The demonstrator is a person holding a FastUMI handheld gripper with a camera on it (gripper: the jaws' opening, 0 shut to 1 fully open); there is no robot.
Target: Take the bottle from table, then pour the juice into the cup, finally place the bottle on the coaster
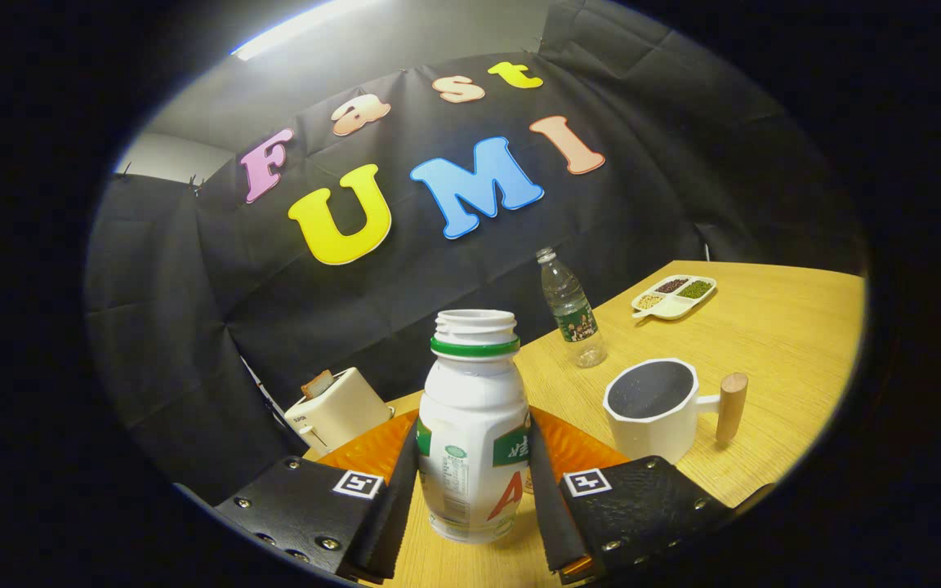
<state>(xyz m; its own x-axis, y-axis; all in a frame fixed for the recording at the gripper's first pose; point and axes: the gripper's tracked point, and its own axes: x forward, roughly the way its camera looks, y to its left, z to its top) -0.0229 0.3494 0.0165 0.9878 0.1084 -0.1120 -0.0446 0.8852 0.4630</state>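
Hand-held gripper [472, 490] has both fingers pressed against the sides of the white bottle [470, 433], which sits between them, upright and uncapped. Whether its base touches the worktop [773, 367] or hangs just above cannot be told.

Step in hand, by judgement: either the grasp before the pour or the set-down after it. The orange coaster [577, 449] lies just behind the bottle, partly hidden by it, so the bottle is at the coaster's near edge rather than clearly on it.

Cup [658, 408], white with a wooden handle, stands beside the coaster, to the right of the fingers and a little ahead. Its inside looks dark; whether it holds juice cannot be told. The bottle is opaque, level unknown.

Next move: if pouring remains, lift, carry over the cup rim and tilt slowly; if done, seat the bottle squarely on the coaster.

Beyond: a clear water bottle [573, 310], capped; a divided tray [675, 296] with beans; a toaster [338, 412] with bread.
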